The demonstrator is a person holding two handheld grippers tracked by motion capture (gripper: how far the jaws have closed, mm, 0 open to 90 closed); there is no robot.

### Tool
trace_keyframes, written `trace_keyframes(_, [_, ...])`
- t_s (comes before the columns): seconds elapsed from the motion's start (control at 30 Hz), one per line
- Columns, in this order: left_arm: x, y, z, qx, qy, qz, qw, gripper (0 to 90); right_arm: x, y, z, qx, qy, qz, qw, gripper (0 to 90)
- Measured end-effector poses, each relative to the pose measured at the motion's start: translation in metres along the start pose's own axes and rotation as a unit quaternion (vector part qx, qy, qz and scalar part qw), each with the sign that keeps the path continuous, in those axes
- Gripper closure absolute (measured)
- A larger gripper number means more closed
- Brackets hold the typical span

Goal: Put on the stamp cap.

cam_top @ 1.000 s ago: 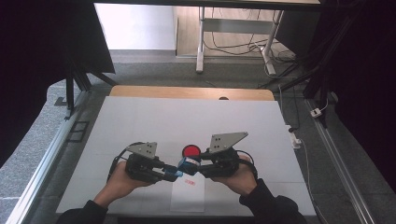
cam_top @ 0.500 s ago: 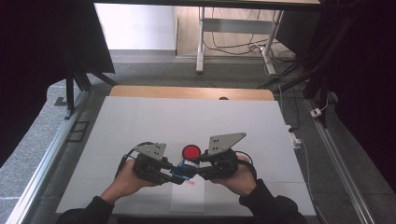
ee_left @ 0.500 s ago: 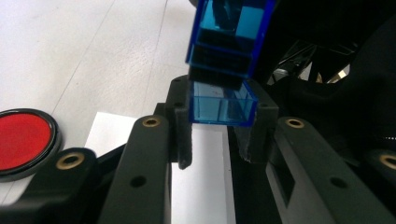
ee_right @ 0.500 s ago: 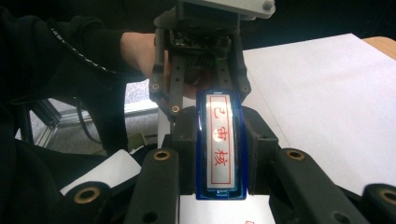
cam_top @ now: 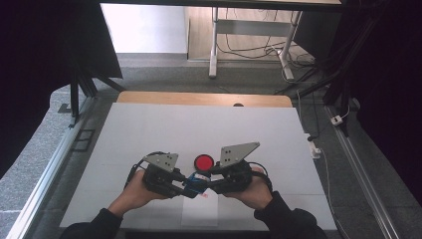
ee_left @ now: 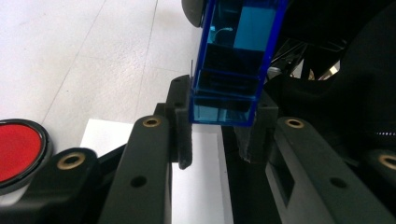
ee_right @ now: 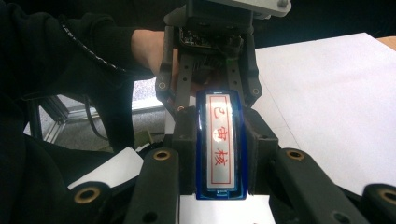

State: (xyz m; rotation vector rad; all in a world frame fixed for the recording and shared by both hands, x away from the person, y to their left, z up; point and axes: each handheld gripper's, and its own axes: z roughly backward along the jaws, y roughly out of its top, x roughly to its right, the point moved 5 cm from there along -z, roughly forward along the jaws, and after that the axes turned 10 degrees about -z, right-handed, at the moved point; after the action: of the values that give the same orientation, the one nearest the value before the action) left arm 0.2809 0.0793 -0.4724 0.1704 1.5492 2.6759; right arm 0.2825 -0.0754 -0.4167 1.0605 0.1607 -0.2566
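Stamp (ee_left: 231, 70): translucent blue body, darker blue edges. Its face (ee_right: 220, 142) is white with a red rectangular border and red characters. Round ink pad (cam_top: 203, 162): red centre, black rim. Left tool (cam_top: 185, 182) and right tool (cam_top: 208, 182): black, brass-coloured rivets, grey plates on top. Surface (cam_top: 149, 129): plain white, tan wooden strip along far edge. Paper sheet (cam_top: 199, 211) at near edge: white, small red mark. Sleeves: black.

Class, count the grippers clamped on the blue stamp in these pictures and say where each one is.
2. The left gripper grips the blue stamp from its left end; the right gripper grips it from the right, above the white paper sheet. None seems hidden.
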Motion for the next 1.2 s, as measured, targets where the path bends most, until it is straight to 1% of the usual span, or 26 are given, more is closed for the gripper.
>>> trace_keyframes(0.1, [0.0004, 0.0004, 0.0007, 0.006, -0.001, -0.004, 1.0, 68.6, 0.0003, 0.0001, -0.0001, 0.003, 0.004, -0.003, 1.0, 70.8])
trace_keyframes(0.3, [0.0024, 0.0013, 0.0022, 0.003, 0.003, -0.027, 0.9996, 68.7, 0.0015, -0.0014, -0.0006, 0.01, 0.02, -0.016, 0.9996, 70.8])
trace_keyframes(0.33, [0.0027, 0.0016, 0.0028, 0.004, 0.003, -0.028, 0.9996, 68.8, 0.0016, -0.0015, -0.0008, 0.013, 0.023, -0.018, 0.9995, 70.8])
trace_keyframes(0.43, [0.0028, 0.0032, 0.0044, 0.013, 0.006, -0.029, 0.9995, 68.8, 0.0019, -0.0011, 0.0003, 0.023, 0.027, -0.022, 0.9991, 70.8])
trace_keyframes(0.5, [0.003, 0.0039, 0.0046, 0.016, 0.007, -0.028, 0.9995, 68.8, 0.0022, -0.0005, 0.0013, 0.026, 0.028, -0.023, 0.999, 70.8])
trace_keyframes(0.63, [0.0028, 0.0035, 0.0046, 0.013, 0.012, -0.031, 0.9994, 68.5, 0.0016, -0.0005, 0.0009, 0.028, 0.025, -0.019, 0.9991, 70.8])
trace_keyframes(0.7, [0.0028, 0.0041, 0.0042, 0.016, 0.015, -0.024, 0.9995, 68.0, 0.0014, 0.0, 0.0011, 0.026, 0.022, -0.016, 0.9993, 70.8])
trace_keyframes(0.73, [0.0026, 0.0043, 0.0043, 0.018, 0.018, -0.025, 0.9994, 67.4, 0.0014, 0.0005, 0.0015, 0.025, 0.019, -0.014, 0.9994, 70.8])
trace_keyframes(0.8, [0.0025, 0.005, 0.0043, 0.019, 0.025, -0.024, 0.9992, 65.2, 0.0015, 0.0011, 0.0019, 0.025, 0.013, -0.012, 0.9995, 70.8])
trace_keyframes(0.83, [0.0026, 0.0054, 0.0044, 0.02, 0.027, -0.021, 0.9992, 61.6, 0.0017, 0.0008, 0.002, 0.022, 0.01, -0.01, 0.9997, 70.8])
trace_keyframes(0.9, [0.0026, 0.005, 0.0045, 0.016, 0.036, -0.02, 0.999, 57.0, 0.0027, 0.0004, 0.0022, 0.021, 0.006, -0.009, 0.9997, 70.7])
trace_keyframes(0.97, [0.0028, 0.0039, 0.0047, 0.012, 0.041, -0.019, 0.9989, 54.9, 0.0034, 0.0, 0.0025, 0.022, 0.004, -0.012, 0.9997, 70.7])
trace_keyframes(1.07, [0.0024, 0.0024, 0.005, 0.005, 0.056, -0.01, 0.9984, 49.1, 0.0048, 0.0002, 0.0033, 0.026, -0.001, -0.011, 0.9996, 70.7])
trace_keyframes(1.13, [0.002, 0.0012, 0.0057, -0.001, 0.07, -0.005, 0.9975, 45.3, 0.0054, 0.0001, 0.0037, 0.027, -0.004, -0.01, 0.9996, 70.7])
trace_keyframes(1.2, [0.001, -0.0003, 0.0069, -0.007, 0.084, 0.003, 0.9965, 41.8, 0.0056, 0.0, 0.0042, 0.026, -0.005, -0.01, 0.9996, 70.7])
